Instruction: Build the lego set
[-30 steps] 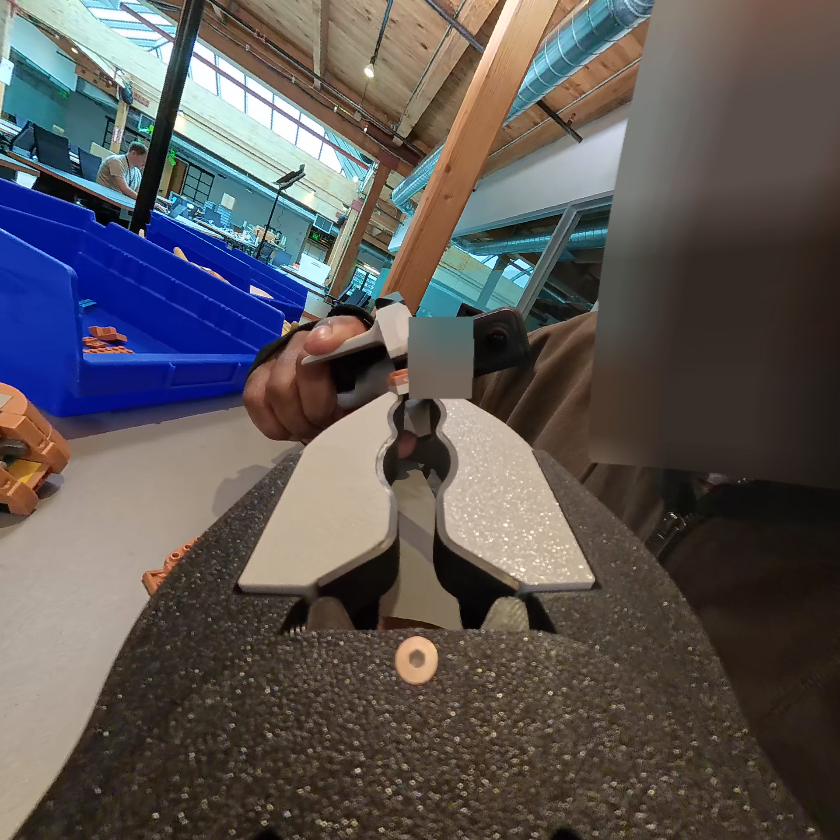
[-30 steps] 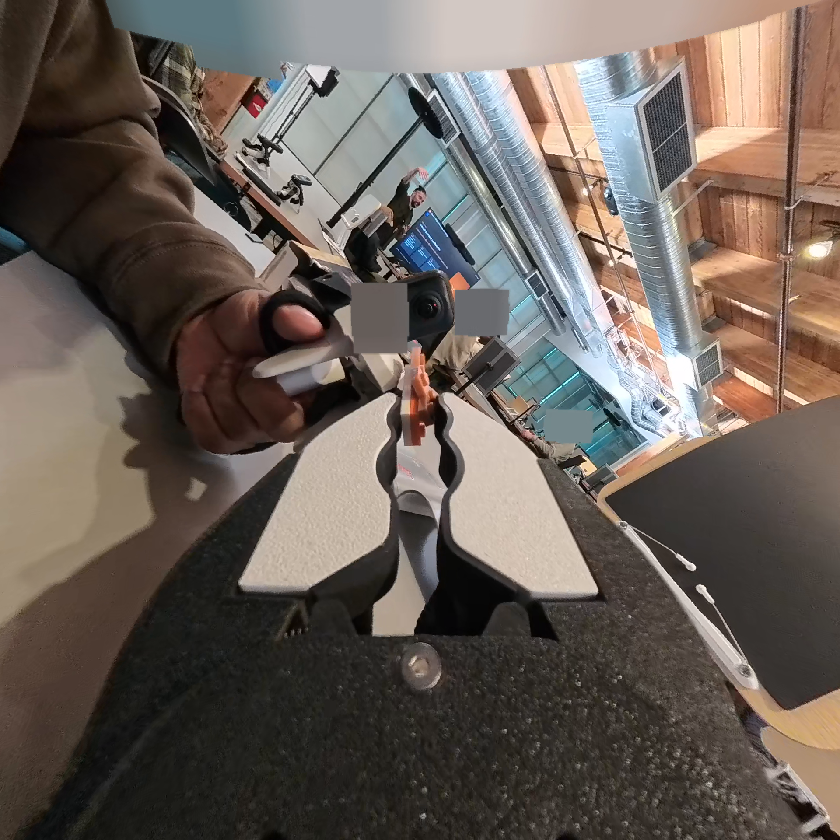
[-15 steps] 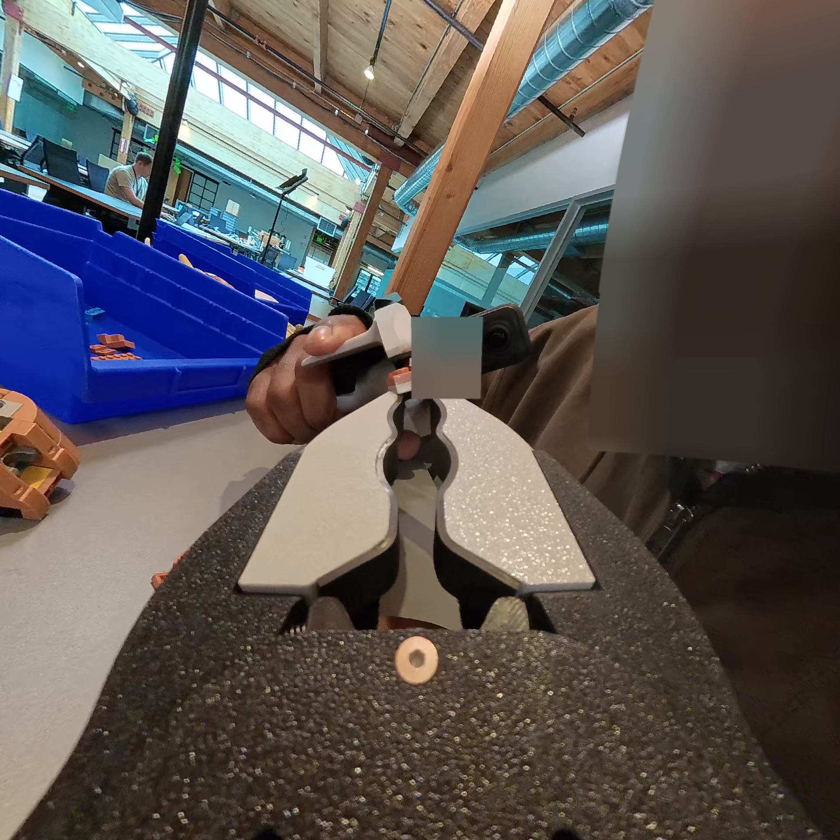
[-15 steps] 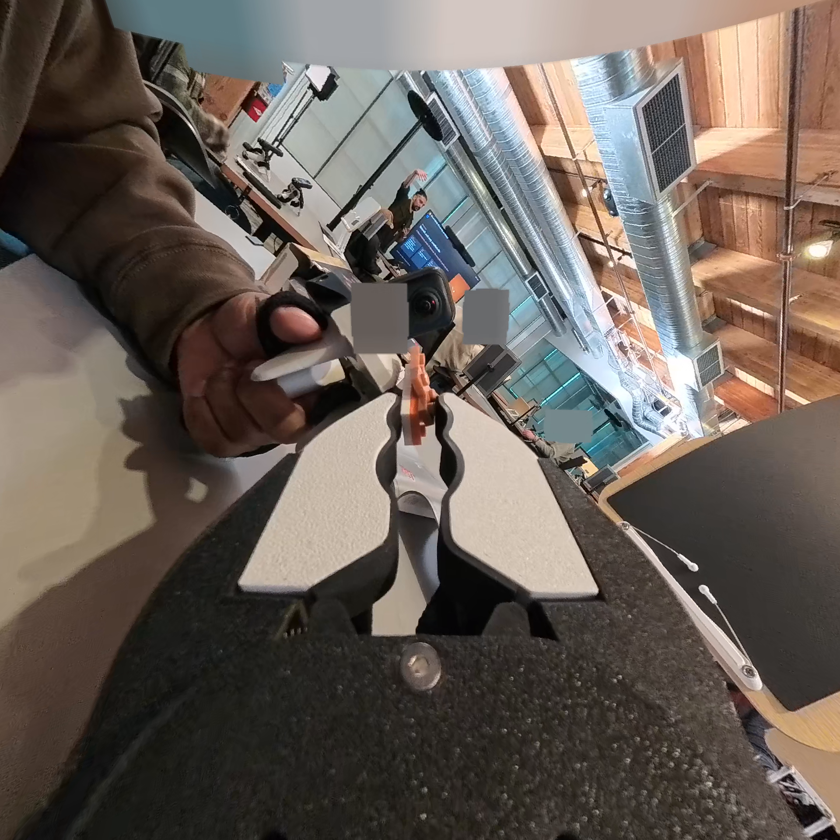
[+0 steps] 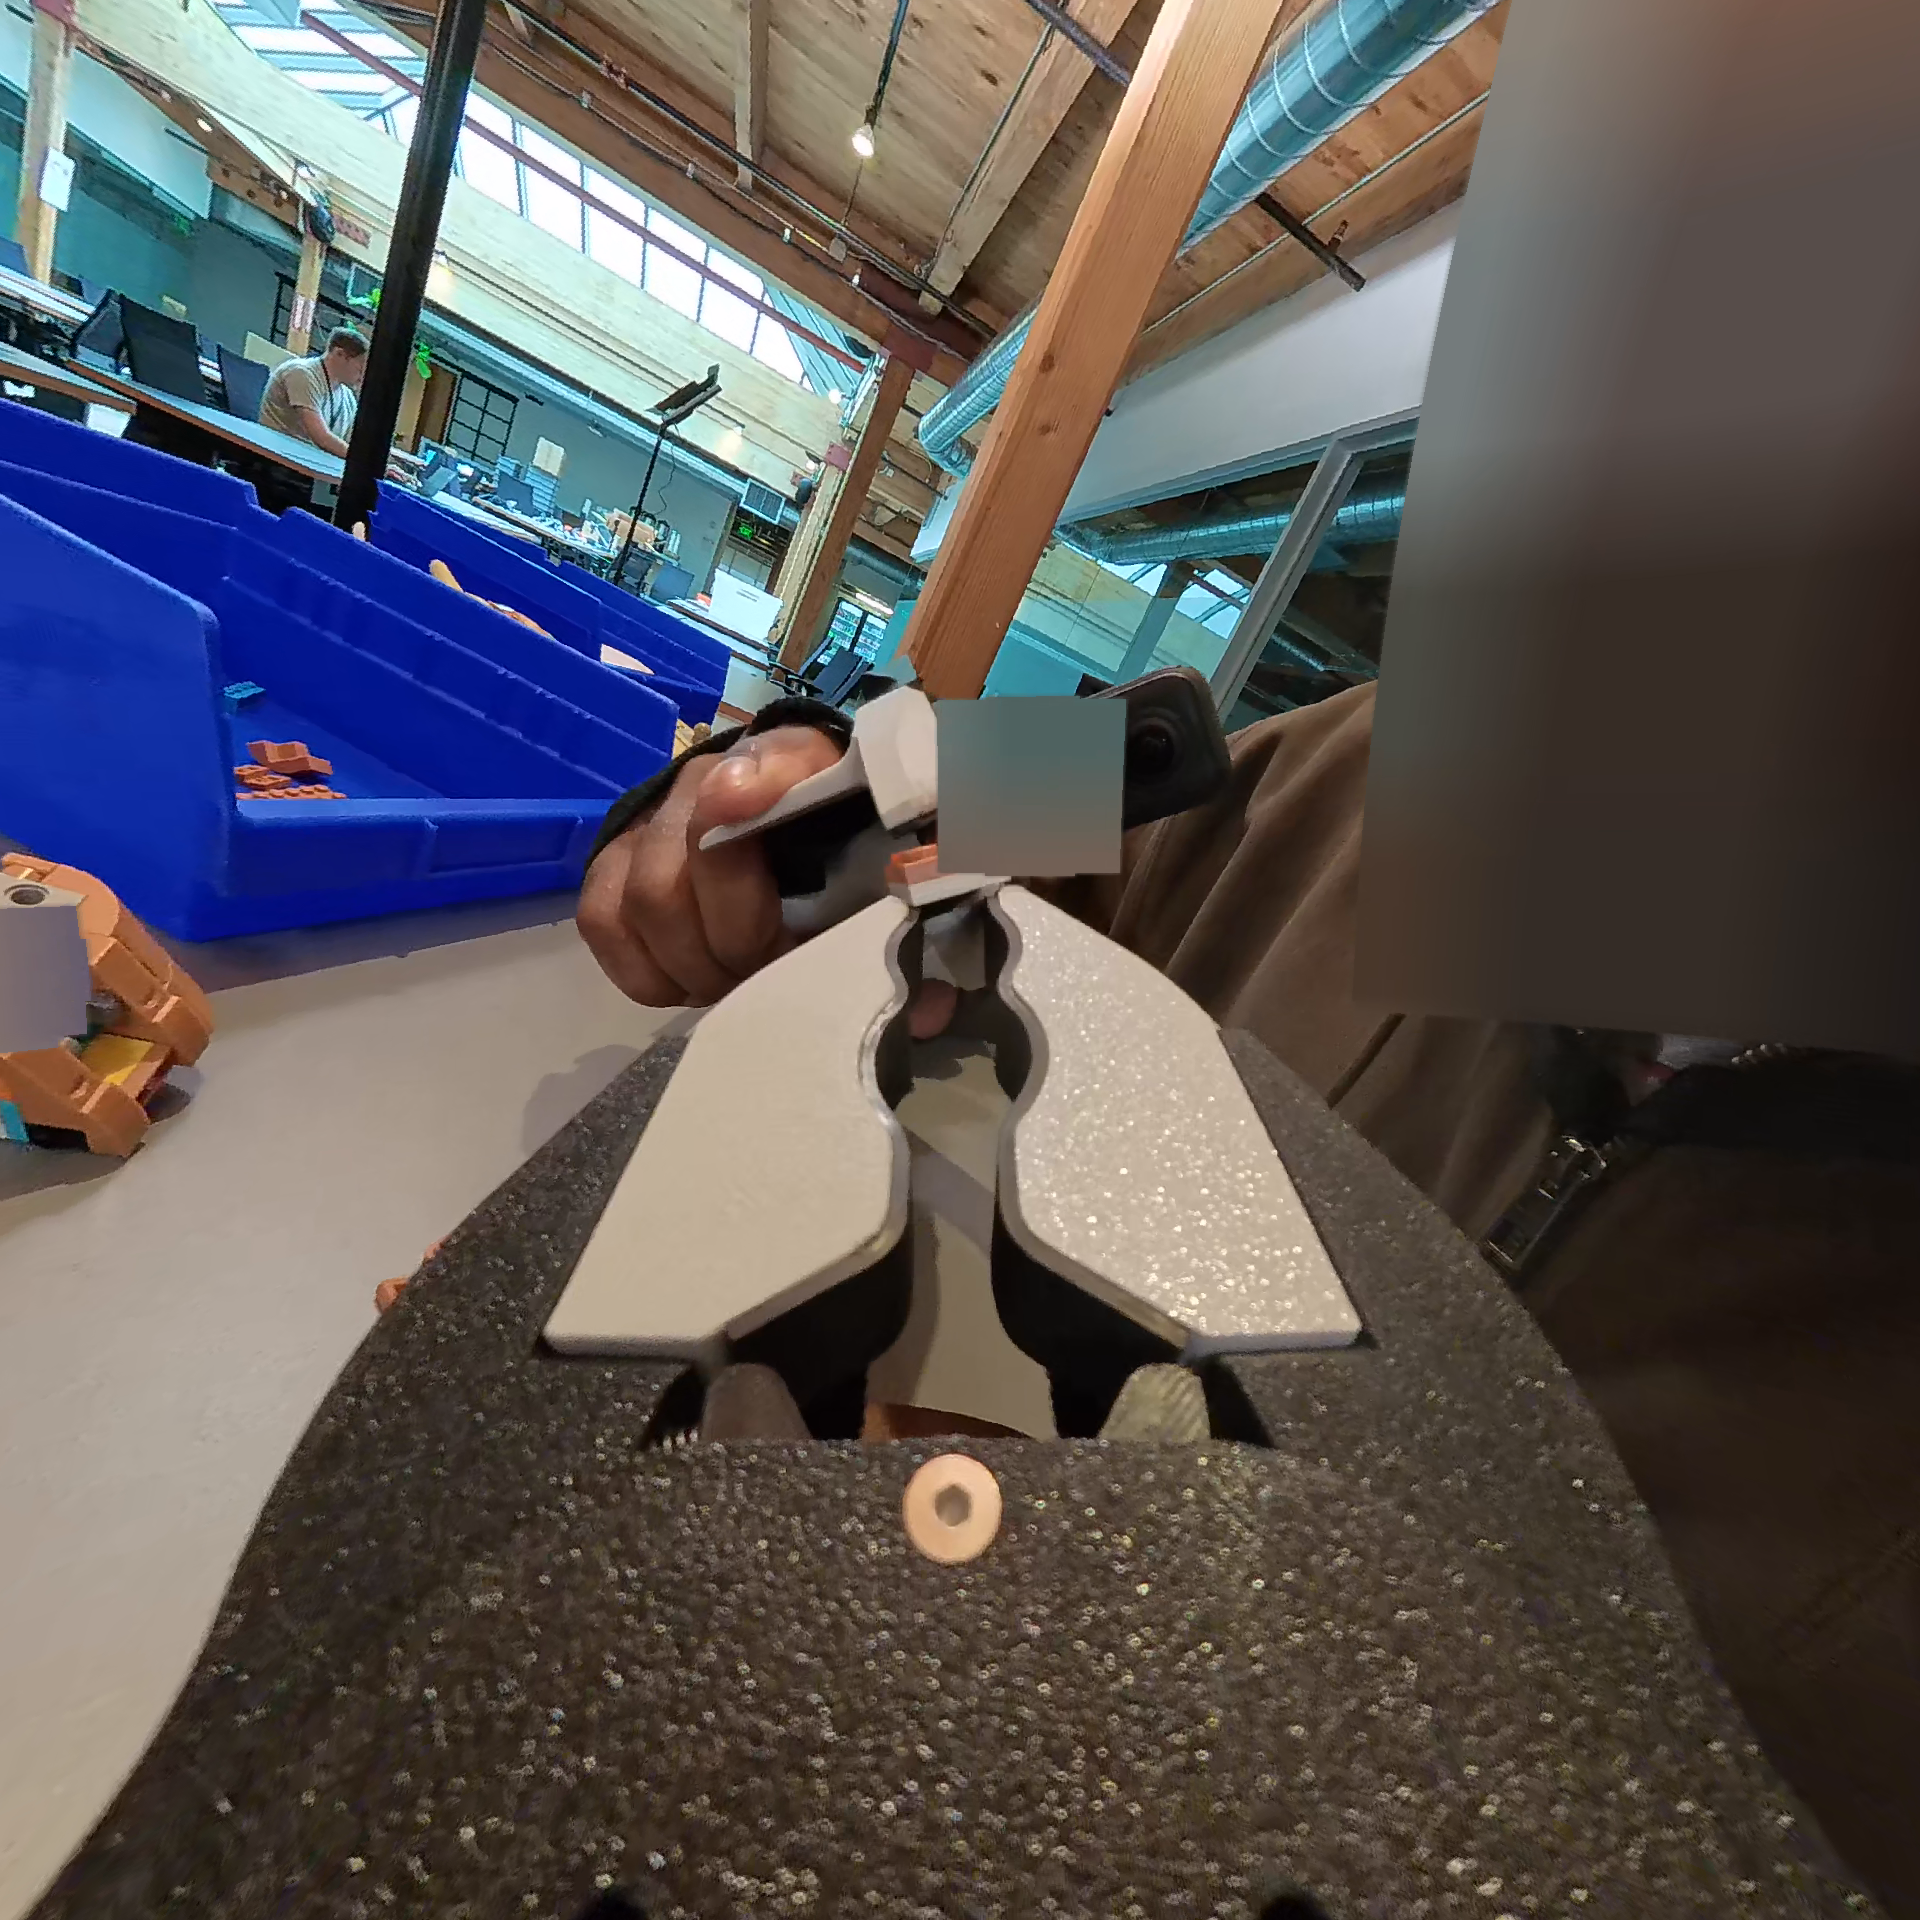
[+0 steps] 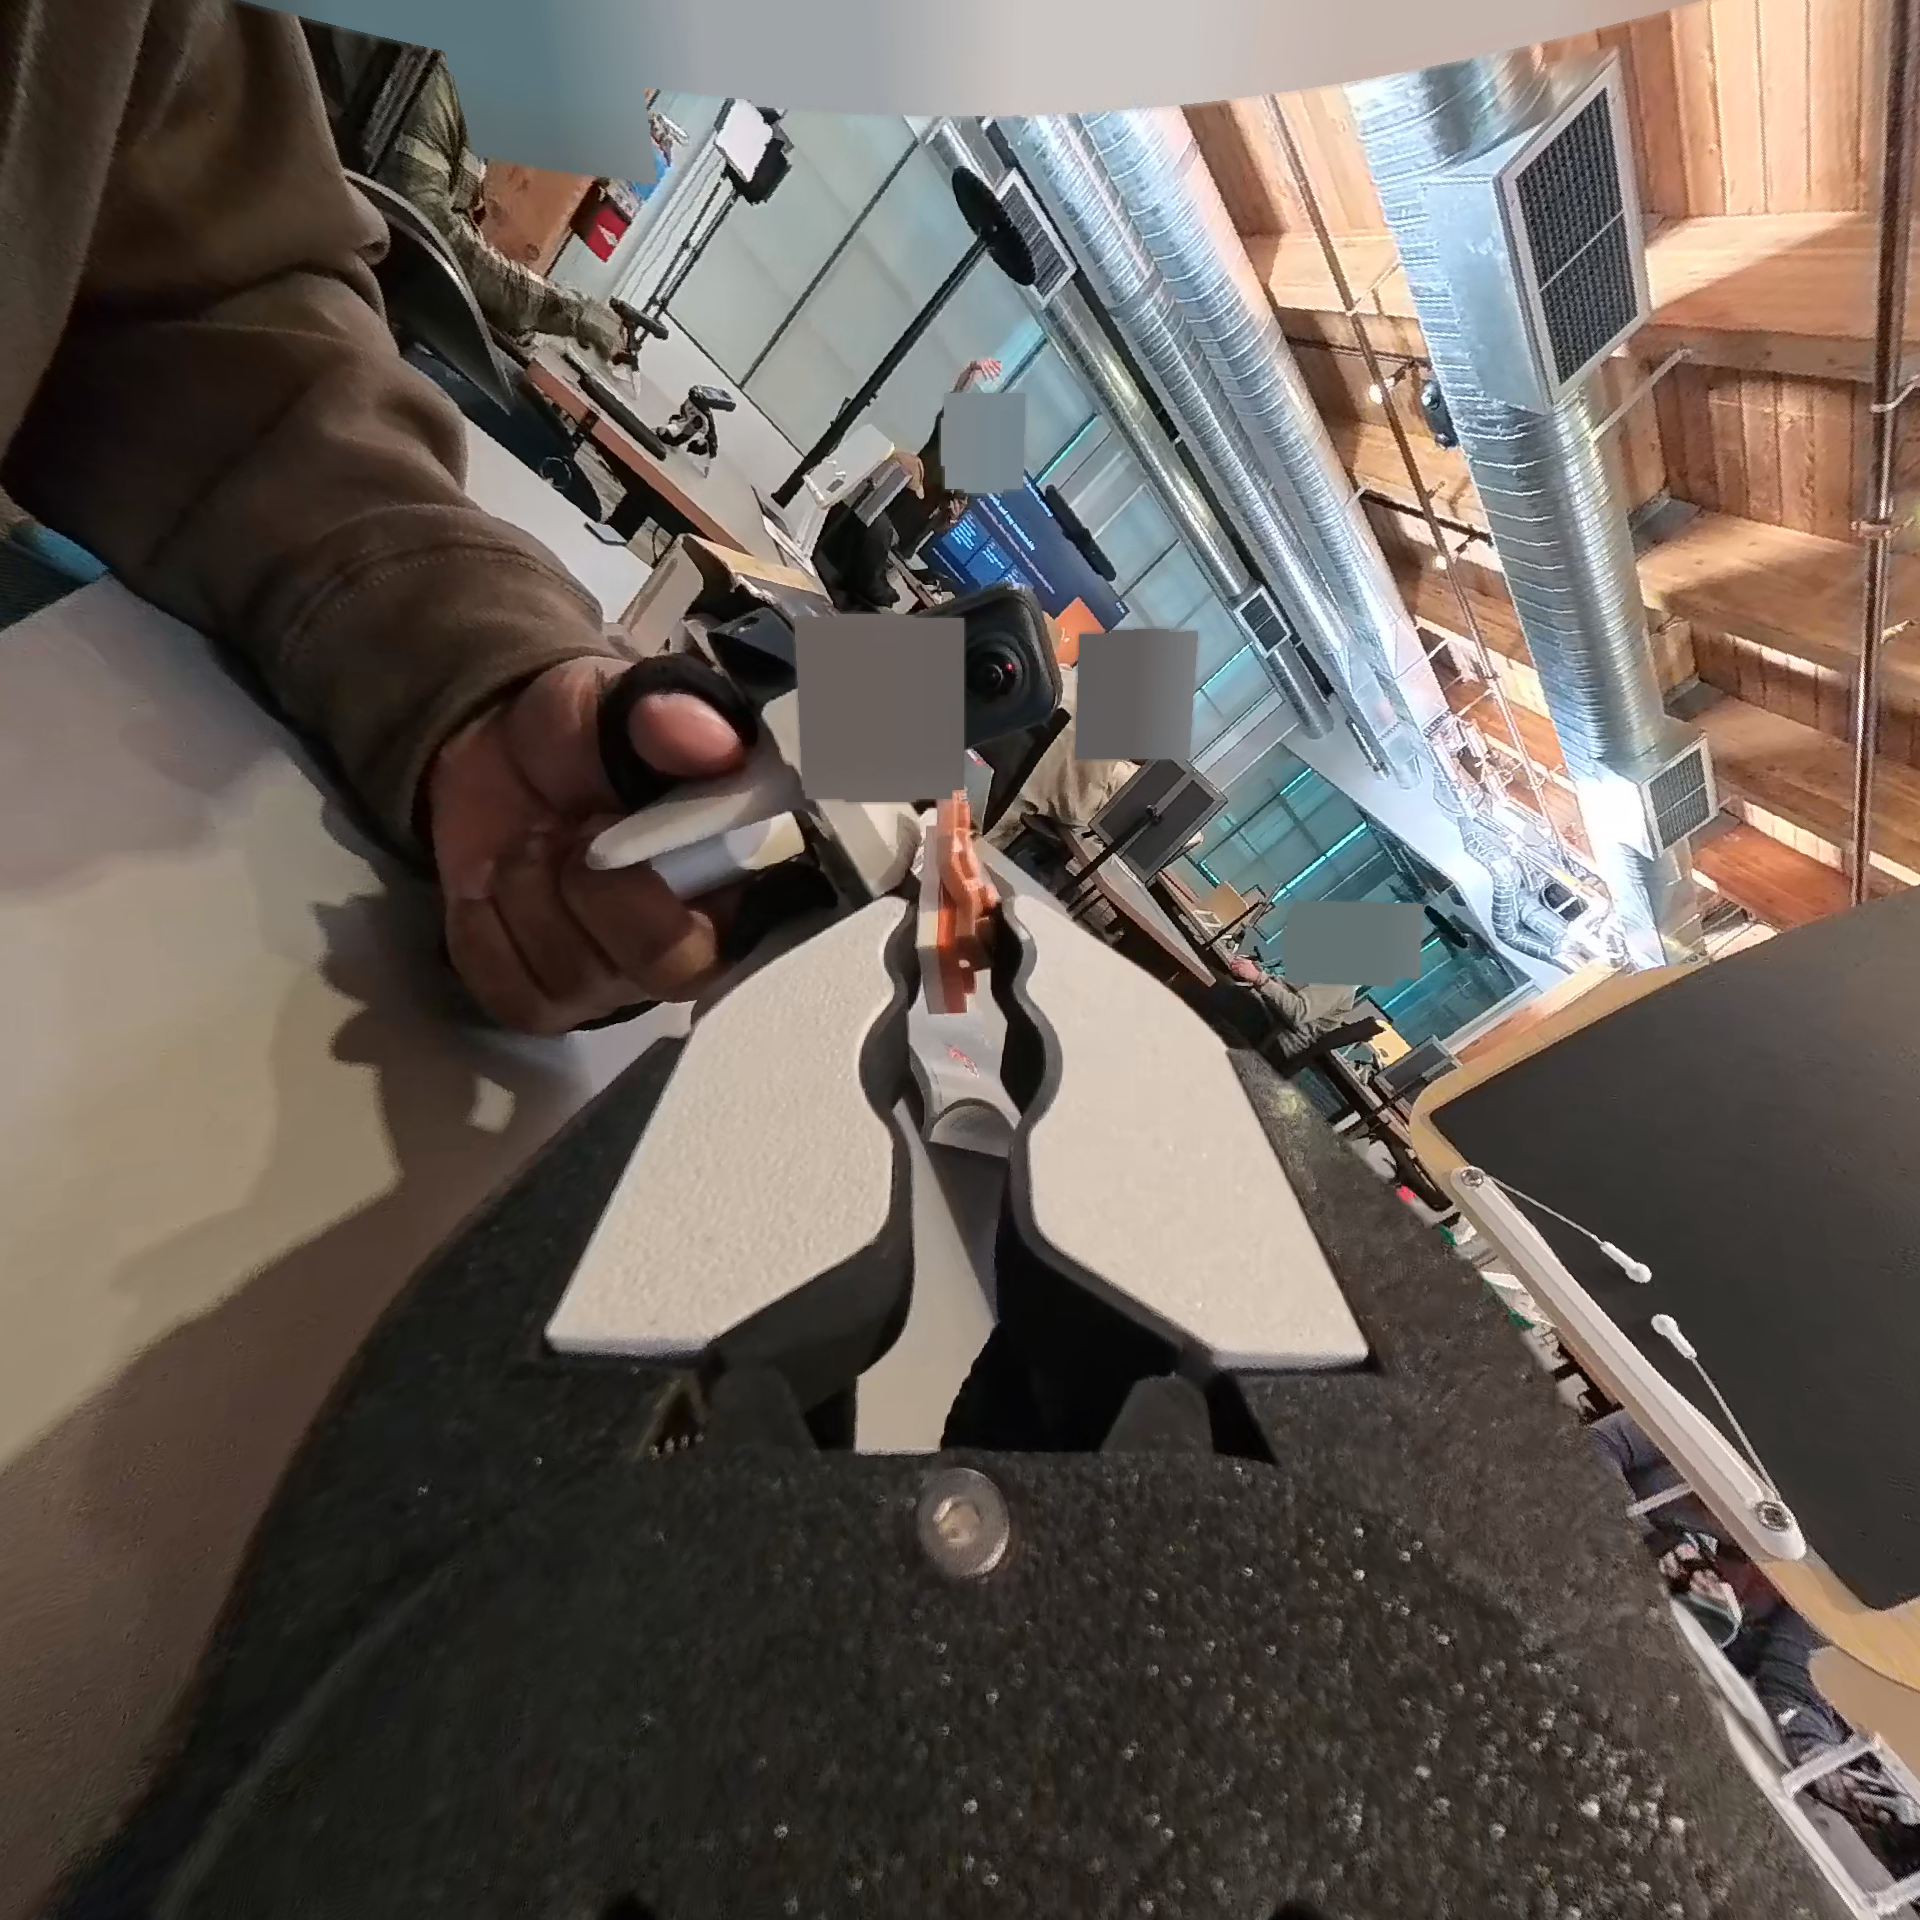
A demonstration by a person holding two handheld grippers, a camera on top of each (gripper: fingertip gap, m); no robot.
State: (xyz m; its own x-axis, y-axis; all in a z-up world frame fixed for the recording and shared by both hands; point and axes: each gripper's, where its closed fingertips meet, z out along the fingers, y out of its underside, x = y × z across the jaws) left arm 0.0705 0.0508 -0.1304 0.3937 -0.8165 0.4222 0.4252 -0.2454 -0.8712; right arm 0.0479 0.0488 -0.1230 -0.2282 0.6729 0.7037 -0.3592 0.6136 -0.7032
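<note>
The left tool (image 5: pixel 948 914) is clamped at its very tips on a small grey-and-orange lego piece (image 5: pixel 928 871), which sits at 12 o'clock from the tool and is half hidden behind a blur patch. Far to the 9 o'clock side of that view, the partly built orange lego model (image 5: pixel 99 1023) lies on the grey bench (image 5: pixel 260 1299), with the blue parts bin (image 5: pixel 343 831) behind it at 10 o'clock holding a few loose orange bricks (image 5: pixel 278 767).

The right tool (image 6: pixel 961 920) is closed on a stepped orange lego piece (image 6: pixel 958 914), held edge-on between the tips and poking out toward 12 o'clock. In each view the other tool and the hand holding it (image 6: pixel 561 862) face the camera closely, so the two pieces appear to be meeting in mid-air above the bench.

The likely trouble is slippage. Both grips are only at the fingertips, so pressing the pieces together off-axis could twist one out of the jaws and drop it onto the bench or into the person's lap. Studs that are not lined up would jam rather than seat, and the contact point is largely hidden from both cameras.
</note>
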